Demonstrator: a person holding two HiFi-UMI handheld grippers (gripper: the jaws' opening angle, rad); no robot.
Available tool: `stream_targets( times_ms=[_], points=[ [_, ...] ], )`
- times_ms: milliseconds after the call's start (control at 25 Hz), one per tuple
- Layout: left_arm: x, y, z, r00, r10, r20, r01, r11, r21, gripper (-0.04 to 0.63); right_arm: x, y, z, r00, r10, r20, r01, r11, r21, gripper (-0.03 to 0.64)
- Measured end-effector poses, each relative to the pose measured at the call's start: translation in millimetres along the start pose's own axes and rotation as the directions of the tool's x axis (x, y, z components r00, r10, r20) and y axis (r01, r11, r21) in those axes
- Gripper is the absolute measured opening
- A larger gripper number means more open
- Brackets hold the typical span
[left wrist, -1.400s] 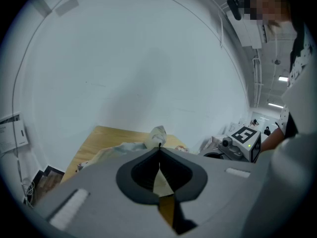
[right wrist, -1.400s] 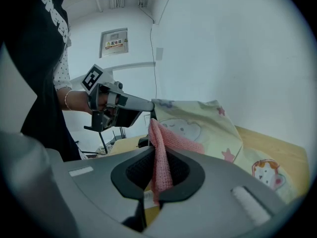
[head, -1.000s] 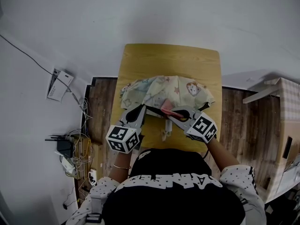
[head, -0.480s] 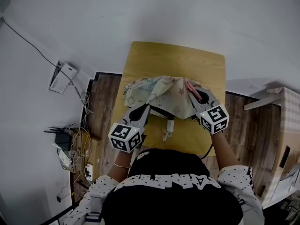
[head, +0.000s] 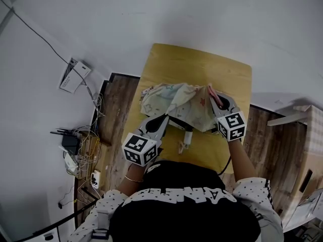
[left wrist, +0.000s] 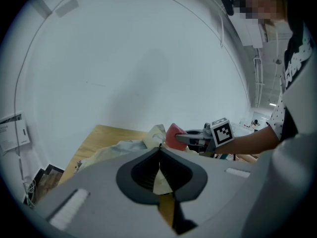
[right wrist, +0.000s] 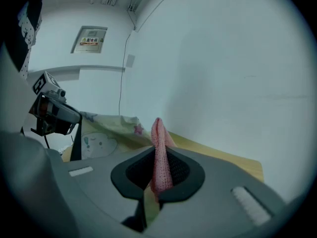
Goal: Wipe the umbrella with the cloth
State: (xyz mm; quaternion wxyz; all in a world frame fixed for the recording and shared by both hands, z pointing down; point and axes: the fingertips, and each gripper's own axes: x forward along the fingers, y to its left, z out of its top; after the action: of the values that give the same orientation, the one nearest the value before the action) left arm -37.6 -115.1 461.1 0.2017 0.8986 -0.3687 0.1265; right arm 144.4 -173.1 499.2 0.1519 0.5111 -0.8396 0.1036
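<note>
Collapsed umbrella (head: 176, 104), cloth (right wrist: 159, 152) at its right edge
Your cream, star-printed umbrella lies crumpled, handle (head: 187, 137) pointing near you; the pink knit cloth stands folded upright.

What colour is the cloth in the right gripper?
Pink; the cloth shows best in the right gripper view.

— What's printed on the cream fabric umbrella (head: 176, 102)?
— Pastel stars, reddish and blue-green, plus cartoon figures.
— And against it?
— A pink knitted cloth (right wrist: 159, 152), plain. Beneath, a yellow wooden table (head: 202, 64); beside that, a dark brown plank floor (head: 118, 105).
</note>
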Motion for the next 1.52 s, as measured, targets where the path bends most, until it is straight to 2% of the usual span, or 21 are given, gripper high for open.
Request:
stream_targets(
  times_ms=[360,840,1520],
  points=[
    [1.4,1.6,1.2,1.000,0.011,-0.001,-0.011,1.000,0.001,0.003,11.9,1.4,-18.2,0.998,0.034,-0.062,-0.035,0.999,-0.009,0.034],
    [3.5,5.7,2.7,1.000,0.007,-0.002,-0.007,1.000,0.001,0.003,6.6,29.3,-46.2,0.980,0.127,-0.154,-0.129,0.992,-0.003,0.034],
    [15.6,-3.3,7.4,0.998,-0.064,-0.009,0.064,0.998,0.025,0.003,-24.0,67.5,-77.3,0.948,0.222,-0.226,-0.217,0.975,0.049,0.034]
  ],
)
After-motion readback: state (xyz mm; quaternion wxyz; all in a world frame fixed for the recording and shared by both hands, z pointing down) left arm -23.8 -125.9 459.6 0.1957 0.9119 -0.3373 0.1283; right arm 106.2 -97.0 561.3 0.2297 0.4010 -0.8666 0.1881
